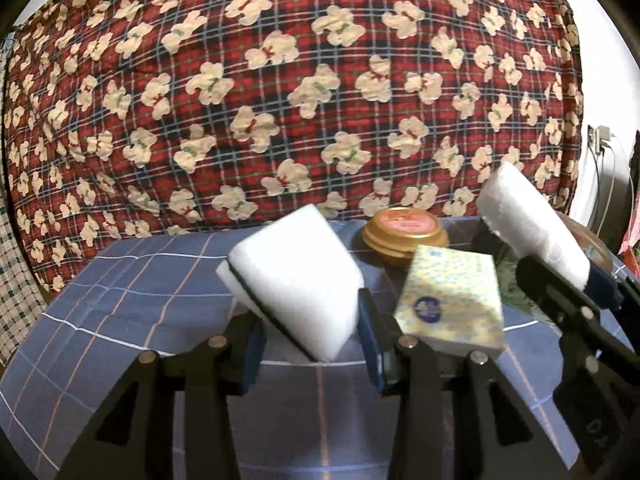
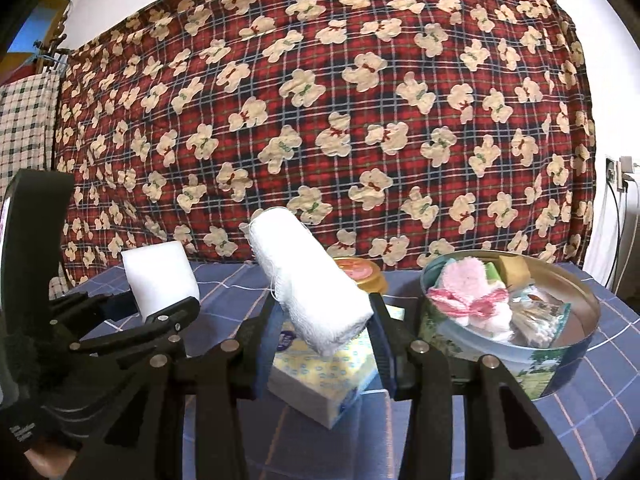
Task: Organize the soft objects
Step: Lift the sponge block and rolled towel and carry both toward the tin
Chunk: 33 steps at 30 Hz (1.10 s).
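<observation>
Here, left gripper [image 1: 312, 344] jaws clamping smooth white foam block [image 1: 296, 276], right gripper [image 2: 320, 344] jaws squeezing rolled gauzy cloth [image 2: 308, 276].

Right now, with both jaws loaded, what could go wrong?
1. The white sponge sits tilted in the left gripper, pinched near one end; it may twist loose.
2. The round tin already looks crowded; the gauze roll in the right gripper might not fit.

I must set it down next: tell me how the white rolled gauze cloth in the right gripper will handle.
The white rolled gauze cloth, clamped in the right gripper, looks soft and probably light. Its round shape may roll; loose threads at its edge could snag.
</observation>
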### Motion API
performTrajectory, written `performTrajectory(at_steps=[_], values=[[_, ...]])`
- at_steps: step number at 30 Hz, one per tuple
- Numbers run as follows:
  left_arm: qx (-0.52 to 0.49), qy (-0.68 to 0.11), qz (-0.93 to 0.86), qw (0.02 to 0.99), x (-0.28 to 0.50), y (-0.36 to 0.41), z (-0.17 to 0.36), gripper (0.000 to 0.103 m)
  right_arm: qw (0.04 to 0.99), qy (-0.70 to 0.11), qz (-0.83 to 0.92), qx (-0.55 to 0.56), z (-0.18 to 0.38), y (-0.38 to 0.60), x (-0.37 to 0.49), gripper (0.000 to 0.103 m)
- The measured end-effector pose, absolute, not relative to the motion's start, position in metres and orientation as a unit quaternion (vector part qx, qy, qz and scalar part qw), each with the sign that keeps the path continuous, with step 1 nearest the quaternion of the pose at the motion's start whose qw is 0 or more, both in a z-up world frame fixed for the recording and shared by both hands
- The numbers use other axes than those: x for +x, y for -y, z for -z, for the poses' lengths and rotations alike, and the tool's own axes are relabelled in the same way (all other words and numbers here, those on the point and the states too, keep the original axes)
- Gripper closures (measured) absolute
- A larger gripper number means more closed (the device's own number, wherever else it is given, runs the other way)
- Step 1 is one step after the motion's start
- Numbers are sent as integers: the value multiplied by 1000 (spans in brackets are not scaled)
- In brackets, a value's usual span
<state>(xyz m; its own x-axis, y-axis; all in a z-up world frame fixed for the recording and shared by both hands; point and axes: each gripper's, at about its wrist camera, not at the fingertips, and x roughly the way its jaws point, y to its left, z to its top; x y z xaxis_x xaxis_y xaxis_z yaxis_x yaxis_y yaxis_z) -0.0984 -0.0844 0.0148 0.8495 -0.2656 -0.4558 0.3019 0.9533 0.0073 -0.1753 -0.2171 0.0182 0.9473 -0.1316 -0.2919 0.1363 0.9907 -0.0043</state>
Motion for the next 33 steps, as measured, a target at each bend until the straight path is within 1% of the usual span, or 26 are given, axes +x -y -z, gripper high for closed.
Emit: performTrajectory(at_steps=[19, 33], values=[[46, -226, 205, 951, -128, 145, -18, 62, 987, -131, 98, 6, -23, 261, -209, 58], [62, -214, 255, 941, -147, 199, -29, 62, 980, -120, 155, 18, -33, 316, -236, 58]])
